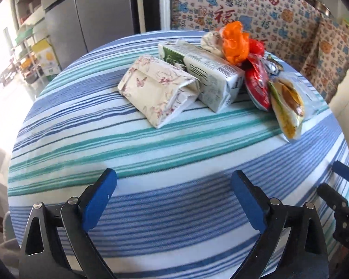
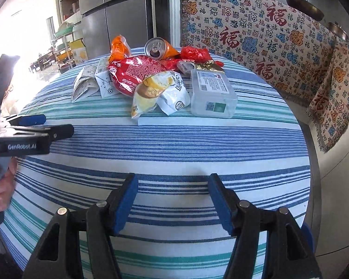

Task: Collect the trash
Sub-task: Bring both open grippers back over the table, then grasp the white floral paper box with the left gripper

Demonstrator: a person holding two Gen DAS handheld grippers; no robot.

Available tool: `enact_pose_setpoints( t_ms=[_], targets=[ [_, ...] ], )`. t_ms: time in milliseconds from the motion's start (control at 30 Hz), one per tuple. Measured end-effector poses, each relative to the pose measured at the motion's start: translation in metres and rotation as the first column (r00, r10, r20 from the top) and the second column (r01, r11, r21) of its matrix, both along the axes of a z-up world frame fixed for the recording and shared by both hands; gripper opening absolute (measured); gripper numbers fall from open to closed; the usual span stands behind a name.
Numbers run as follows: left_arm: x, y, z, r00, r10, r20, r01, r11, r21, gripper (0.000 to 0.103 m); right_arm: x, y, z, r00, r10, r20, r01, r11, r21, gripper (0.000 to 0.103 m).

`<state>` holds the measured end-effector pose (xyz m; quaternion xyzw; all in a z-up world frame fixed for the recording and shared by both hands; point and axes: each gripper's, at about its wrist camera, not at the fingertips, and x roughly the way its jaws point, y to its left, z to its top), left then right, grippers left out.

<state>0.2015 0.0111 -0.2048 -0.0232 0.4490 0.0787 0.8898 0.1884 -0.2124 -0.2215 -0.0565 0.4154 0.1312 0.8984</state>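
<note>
Striped tablecloth, round table, litter heaped at its far side; both grippers empty and short of the pile.

Behind the table at twelve o'clock hang a patterned throw and a steel fridge. On the cloth, from largest to smallest: the floral paper packet and white carton lie touching at eleven o'clock in the left wrist view; the clear plastic box sits at one o'clock in the right wrist view, beside the red wrapper, the yellow-white snack bag and, behind them, the tipped can. The left gripper stands wide apart with nothing between its pads; the right gripper is about half spread, also empty. Judged best: each gripper takes the nearest outer piece first, the left the floral packet, the right the snack bag, pinching a free edge so the pile is not scattered or the can rolled.
</note>
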Motion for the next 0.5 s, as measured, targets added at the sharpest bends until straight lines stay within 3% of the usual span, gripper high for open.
enact_pose_setpoints(
  t_ms=[333,500],
  targets=[
    [0.032,0.035,0.001,0.993,0.112,0.03,-0.11,0.993,-0.043,0.093,-0.004,0.001,-0.001,1.0,0.001,0.031,-0.001,1.0,0.001,0.067],
    [0.016,0.065,0.003,0.984,0.177,0.022,-0.176,0.984,-0.041,0.093,-0.004,0.002,-0.001,1.0,0.003,0.031,-0.003,1.0,0.001,0.067]
  ],
)
